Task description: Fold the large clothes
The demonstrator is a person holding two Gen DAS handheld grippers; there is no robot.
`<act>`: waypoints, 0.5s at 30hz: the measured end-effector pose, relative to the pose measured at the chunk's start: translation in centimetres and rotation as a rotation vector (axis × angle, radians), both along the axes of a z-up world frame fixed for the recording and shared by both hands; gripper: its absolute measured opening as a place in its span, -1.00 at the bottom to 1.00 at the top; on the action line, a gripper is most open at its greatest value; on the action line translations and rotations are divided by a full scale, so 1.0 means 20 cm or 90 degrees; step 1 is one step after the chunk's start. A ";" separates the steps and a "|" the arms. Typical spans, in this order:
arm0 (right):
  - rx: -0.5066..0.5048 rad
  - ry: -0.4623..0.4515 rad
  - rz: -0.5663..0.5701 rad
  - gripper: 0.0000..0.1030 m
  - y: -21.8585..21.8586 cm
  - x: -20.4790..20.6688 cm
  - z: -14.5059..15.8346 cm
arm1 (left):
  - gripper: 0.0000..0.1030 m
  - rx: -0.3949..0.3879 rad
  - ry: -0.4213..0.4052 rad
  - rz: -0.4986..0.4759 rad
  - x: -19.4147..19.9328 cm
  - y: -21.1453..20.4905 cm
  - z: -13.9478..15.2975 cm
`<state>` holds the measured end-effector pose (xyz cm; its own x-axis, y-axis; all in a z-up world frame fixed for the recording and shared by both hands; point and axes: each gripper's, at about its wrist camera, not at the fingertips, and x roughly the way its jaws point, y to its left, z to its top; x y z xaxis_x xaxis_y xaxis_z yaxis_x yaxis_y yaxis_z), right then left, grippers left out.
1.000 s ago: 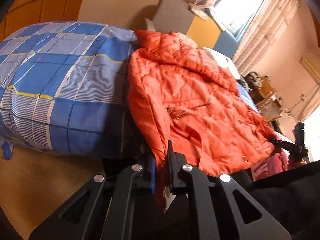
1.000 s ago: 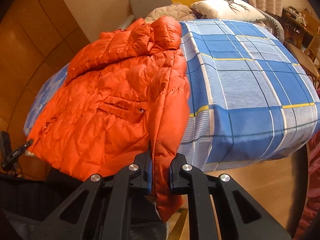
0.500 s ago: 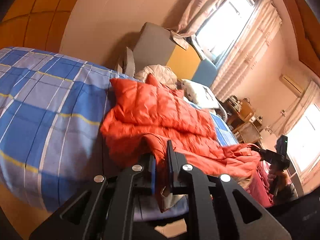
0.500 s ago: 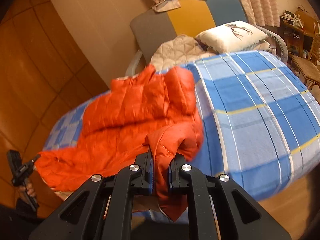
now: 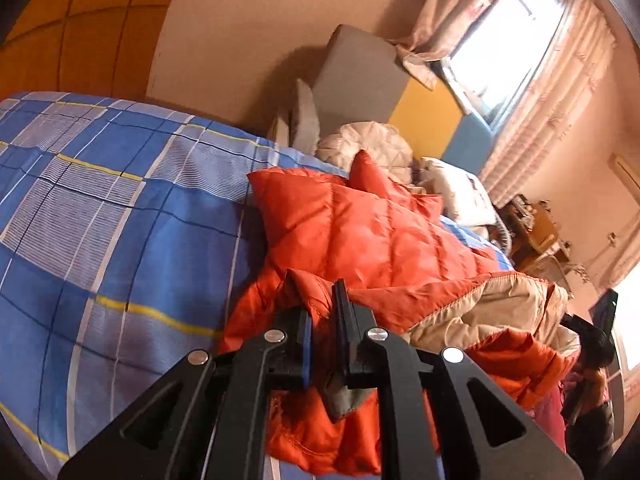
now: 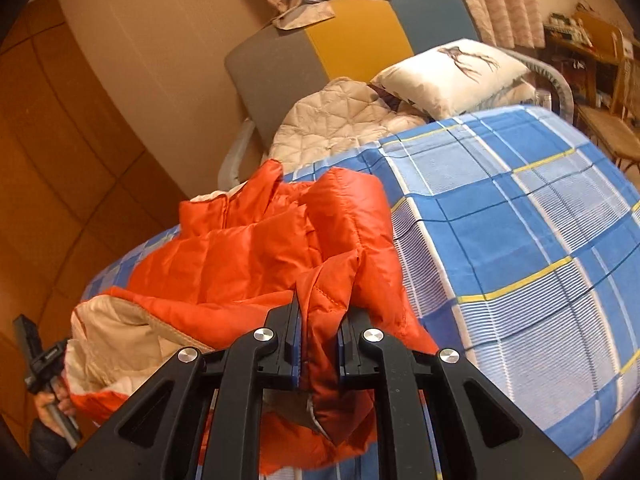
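Both claws, left gripper and right gripper, are pinching the orange jacket hem nearly shut, right jaws easing open with cloth between. The jacket is lying on the checked bed, lower half lifting toward the far collar; first fold underway, rest pending.

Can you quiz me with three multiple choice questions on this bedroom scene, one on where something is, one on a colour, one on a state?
1. Where does the white pillow lie?
A. at the head of the bed, beyond the quilted cream cover
B. on the floor
C. on top of the jacket

2. What colour is the jacket's lining?
A. black
B. cream
C. green

3. How is the orange jacket held?
A. by neither gripper
B. by the left gripper only
C. fabric clamped in both the left gripper and the right gripper

Answers: 1 A, it sits by the headboard. 2 B, the turned-over hem shows cream. 3 C, each wrist view shows orange fabric between its jaws.
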<state>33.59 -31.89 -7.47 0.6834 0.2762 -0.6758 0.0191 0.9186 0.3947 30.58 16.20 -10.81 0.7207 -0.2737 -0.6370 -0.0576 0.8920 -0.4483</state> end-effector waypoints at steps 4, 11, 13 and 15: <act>0.030 0.010 -0.037 -0.36 -0.04 0.06 -0.06 | -0.63 -0.001 0.015 0.013 0.09 -0.01 -0.01; 0.092 -0.033 -0.078 0.75 -0.13 -0.01 -0.02 | 0.74 -0.067 -0.050 0.073 0.00 0.11 0.07; 0.088 -0.039 -0.082 0.75 -0.17 -0.07 -0.01 | 0.75 -0.065 -0.059 0.083 -0.06 0.16 0.06; 0.086 -0.035 -0.079 0.75 -0.21 -0.16 -0.06 | 0.74 -0.068 -0.060 0.077 -0.14 0.19 0.01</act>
<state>30.38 -36.00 -8.58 0.7525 0.2732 -0.5992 0.1039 0.8492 0.5178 27.78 19.99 -10.62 0.8071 -0.2436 -0.5378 -0.1152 0.8285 -0.5481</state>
